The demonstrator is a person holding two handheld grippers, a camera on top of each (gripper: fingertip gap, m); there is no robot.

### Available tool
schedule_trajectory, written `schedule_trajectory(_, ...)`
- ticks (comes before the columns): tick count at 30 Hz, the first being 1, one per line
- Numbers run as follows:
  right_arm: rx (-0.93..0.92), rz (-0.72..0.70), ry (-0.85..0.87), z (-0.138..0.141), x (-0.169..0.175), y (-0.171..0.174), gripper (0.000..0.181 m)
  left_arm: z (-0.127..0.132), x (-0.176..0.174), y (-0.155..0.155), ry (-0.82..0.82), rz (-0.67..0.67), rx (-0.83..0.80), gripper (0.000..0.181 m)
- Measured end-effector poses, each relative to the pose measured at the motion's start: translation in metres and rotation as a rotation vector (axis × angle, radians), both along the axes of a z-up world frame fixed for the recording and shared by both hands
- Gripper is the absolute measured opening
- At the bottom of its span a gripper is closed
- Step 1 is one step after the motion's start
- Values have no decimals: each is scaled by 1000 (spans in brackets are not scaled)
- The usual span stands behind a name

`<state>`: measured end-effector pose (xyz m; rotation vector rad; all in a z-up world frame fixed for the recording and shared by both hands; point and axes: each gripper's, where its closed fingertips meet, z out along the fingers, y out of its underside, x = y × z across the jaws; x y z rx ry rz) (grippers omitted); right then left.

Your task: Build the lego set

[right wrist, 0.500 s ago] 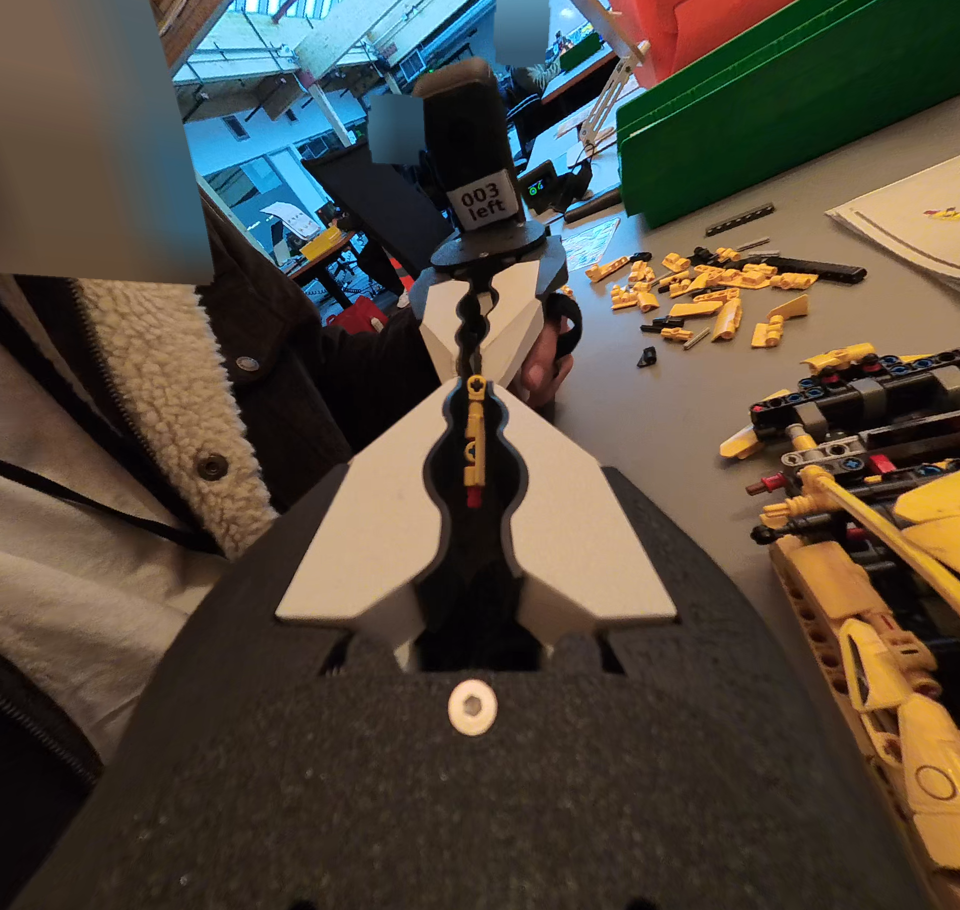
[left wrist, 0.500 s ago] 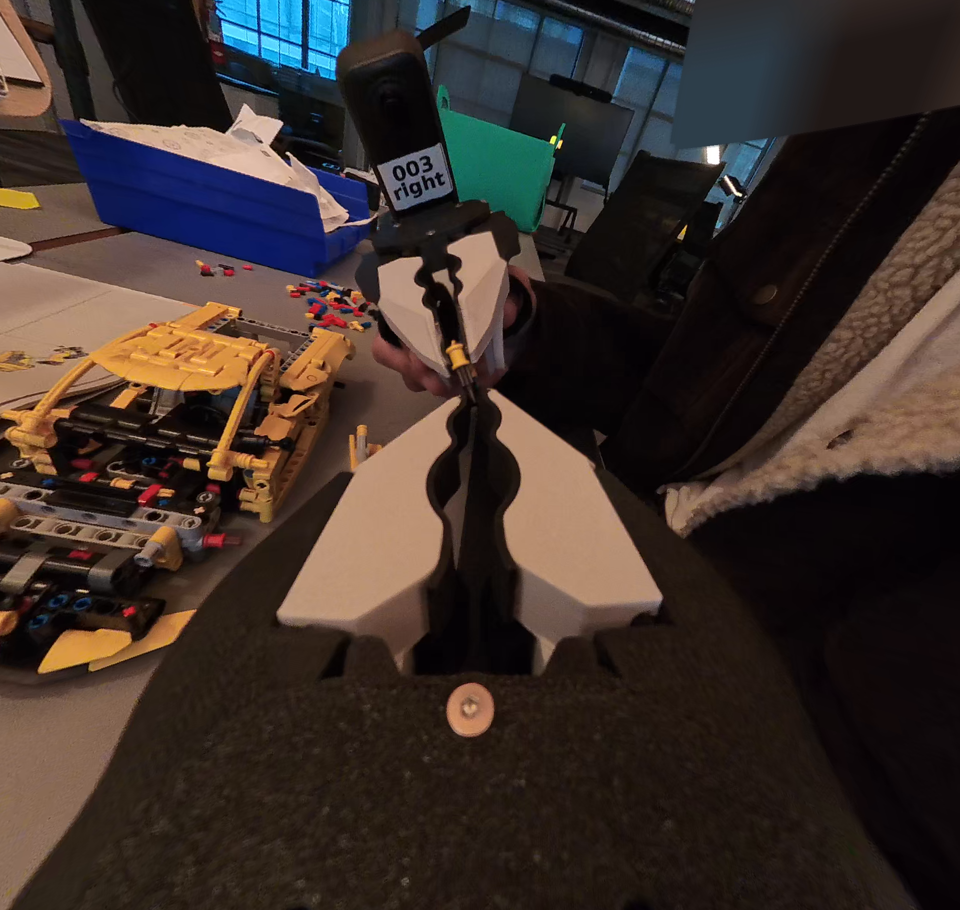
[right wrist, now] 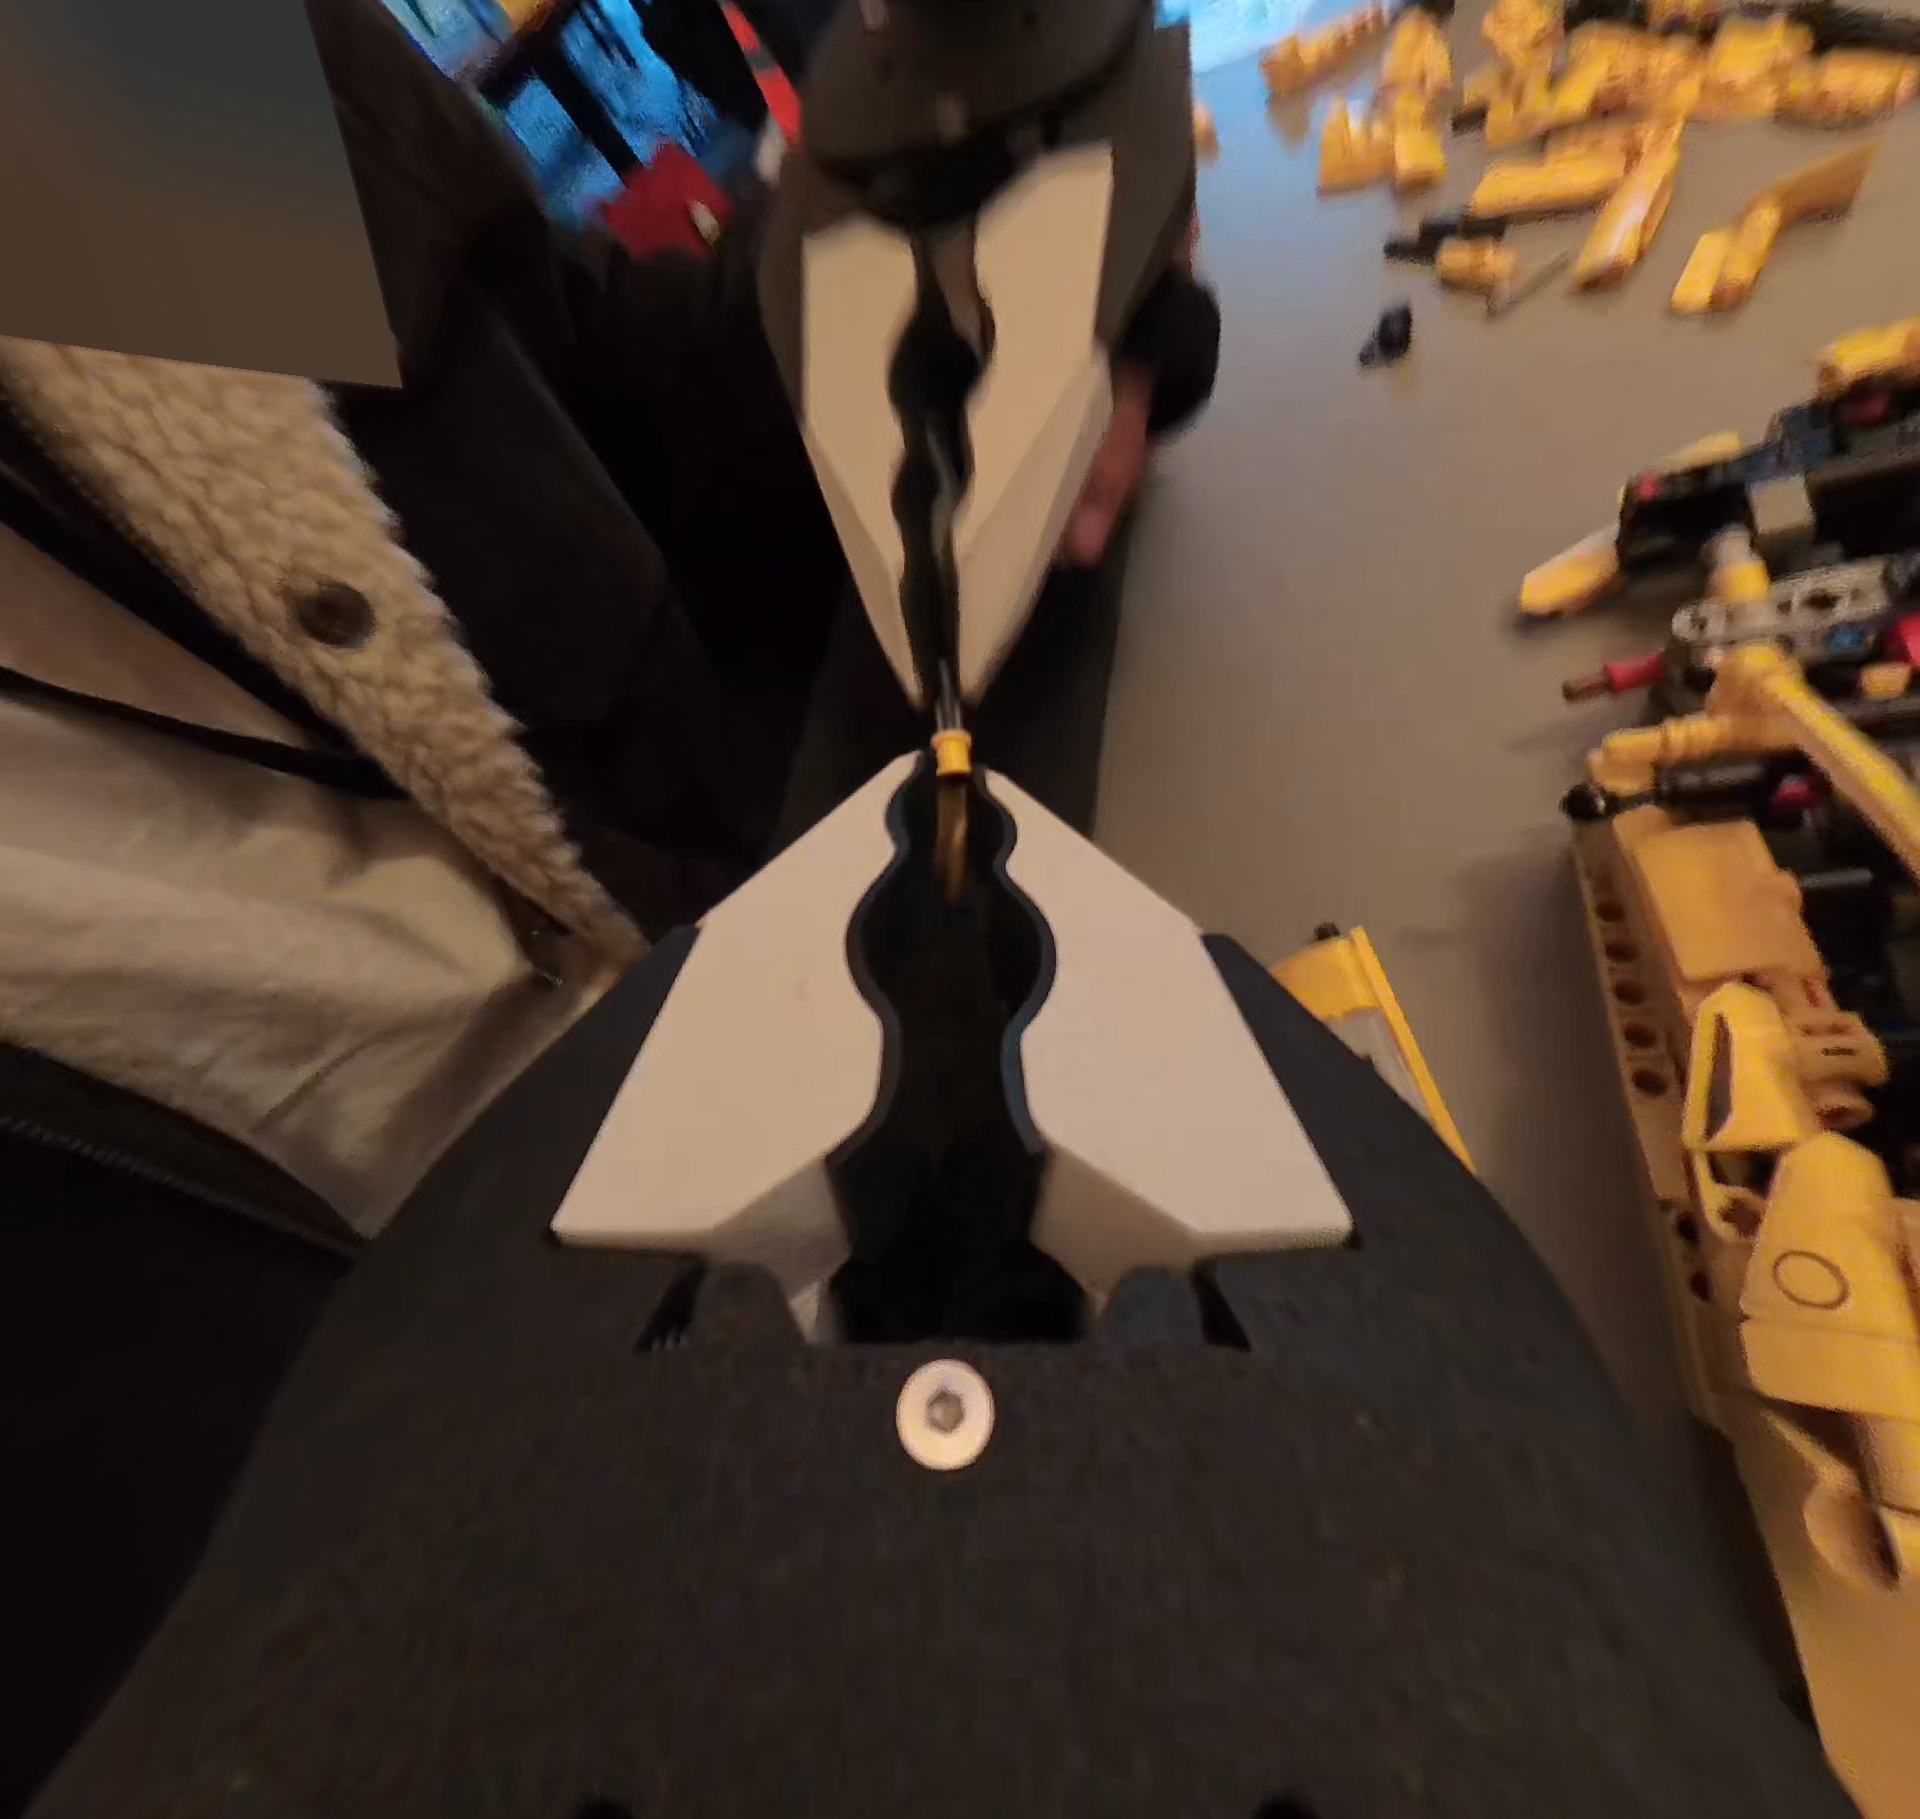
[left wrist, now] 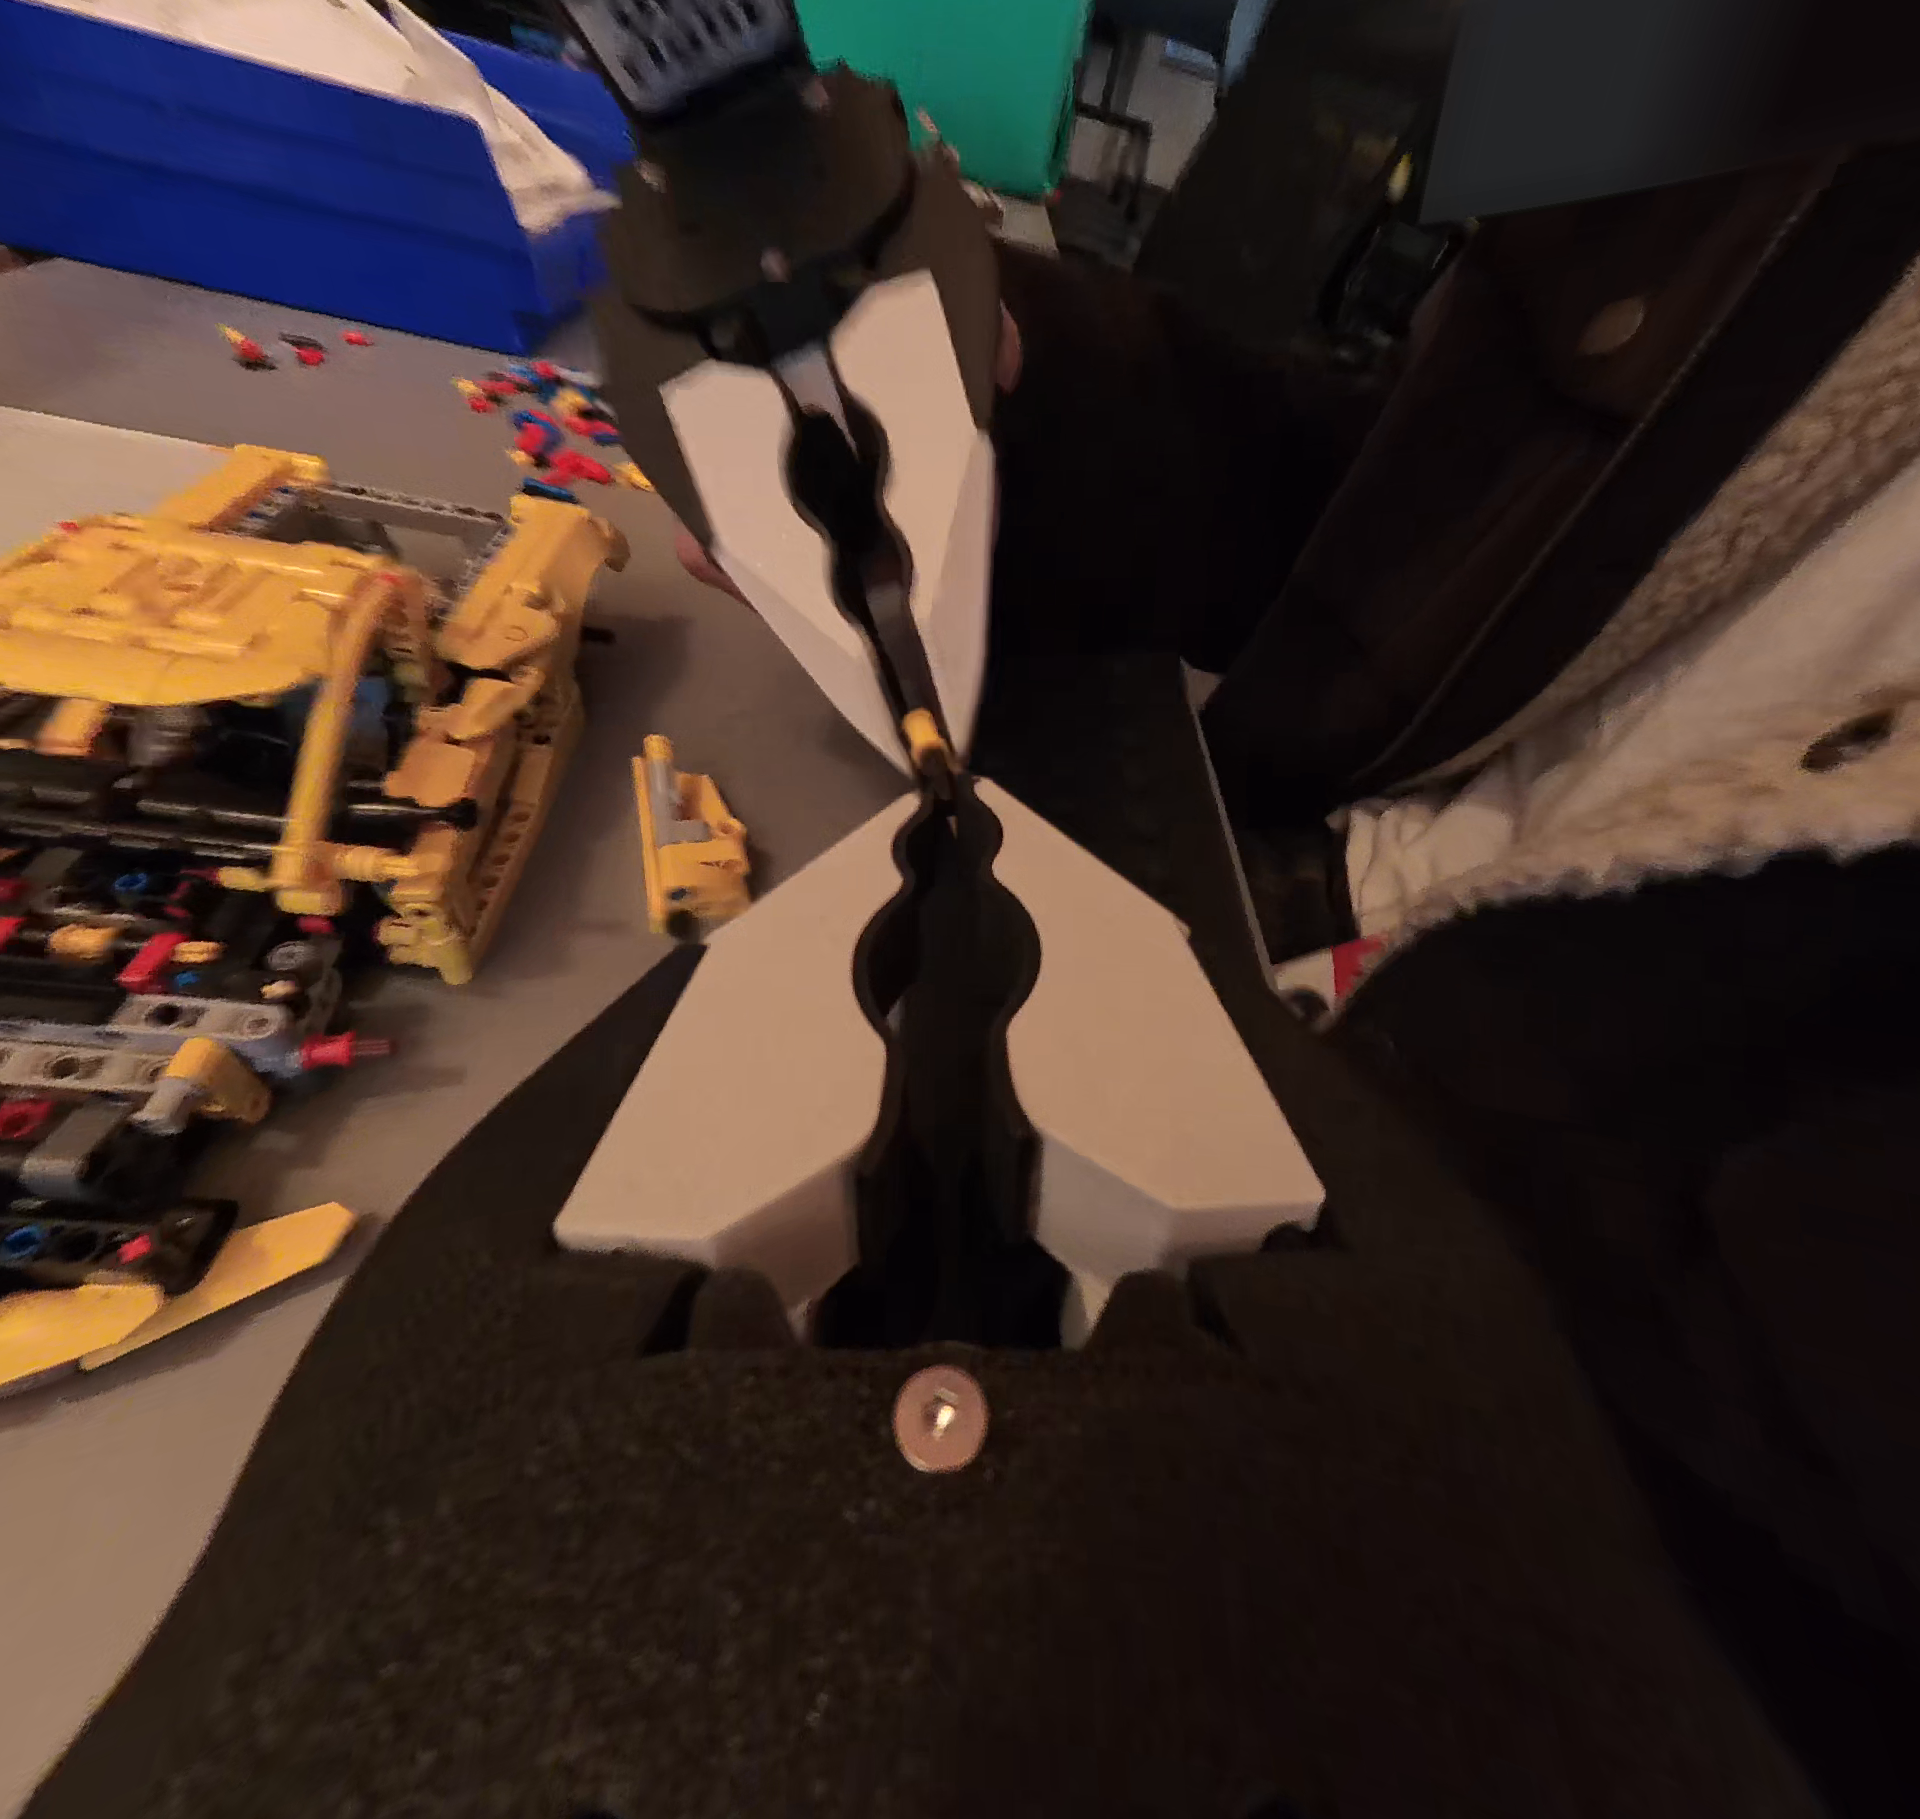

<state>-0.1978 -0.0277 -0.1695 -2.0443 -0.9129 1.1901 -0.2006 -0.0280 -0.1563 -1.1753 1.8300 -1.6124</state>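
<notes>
My right gripper [right wrist: 951, 772] is shut on a slim yellow lego piece [right wrist: 950, 746] whose end sticks out past its tips. My left gripper [left wrist: 943, 798] is shut on a thin dark pin [right wrist: 943, 707]. The two grippers meet tip to tip in the air in front of the person's jacket, and the pin's end touches the yellow piece [left wrist: 920, 735]. The right gripper [left wrist: 930, 756] shows from the front in the left wrist view, and the left gripper [right wrist: 940, 701] in the right wrist view. The half-built yellow lego car [left wrist: 260, 678] stands on the grey table beside them.
A small yellow sub-assembly [left wrist: 686, 855] lies by the car [right wrist: 1766, 1042]. Loose yellow parts [right wrist: 1558, 138] are scattered farther off. Small coloured pieces [left wrist: 551, 419] lie before a blue bin [left wrist: 260, 159] of papers. A green bin [left wrist: 935, 34] stands behind. The person's jacket [right wrist: 260, 626] is close. Only a small space, under 4 cm, lies between the two pairs of fingers.
The two grippers have drawn closer, tips now almost touching. Both views have tilted down toward the table and are blurred with motion. Both grips have held.
</notes>
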Motion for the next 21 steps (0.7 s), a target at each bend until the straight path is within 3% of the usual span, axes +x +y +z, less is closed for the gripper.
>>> schedule_trajectory(2, -66, 110, -166, -47, -23, -14, 0, 24, 5, 15, -114, 74, -103, 1)
schedule_trajectory(3, -76, 172, -121, -47, -45, -23, 0, 22, 5, 16, -99, 74, -111, 2)
schedule_trajectory(4, -17, 177, -94, -35, -48, -23, 0, 19, 4, 14, -96, 75, -75, 2)
schedule_trajectory(7, 5, -72, -21, -15, 5, 12, 0, 33, -3, 31, -151, 130, -169, 2)
schedule_trajectory(11, 97, -149, 53, 1, 8, 21, 0, 27, 3, 33, -125, 147, -152, 2)
schedule_trajectory(14, 174, -251, 194, 31, 22, 33, 14, 28, 2, 33, -147, 169, -113, 3)
schedule_trajectory(18, 167, -278, 240, 36, 11, 35, 33, 34, 1, 34, -191, 173, -106, 3)
schedule_trajectory(21, 174, -286, 239, 35, 4, 34, 23, 40, 0, 32, -224, 169, -104, 3)
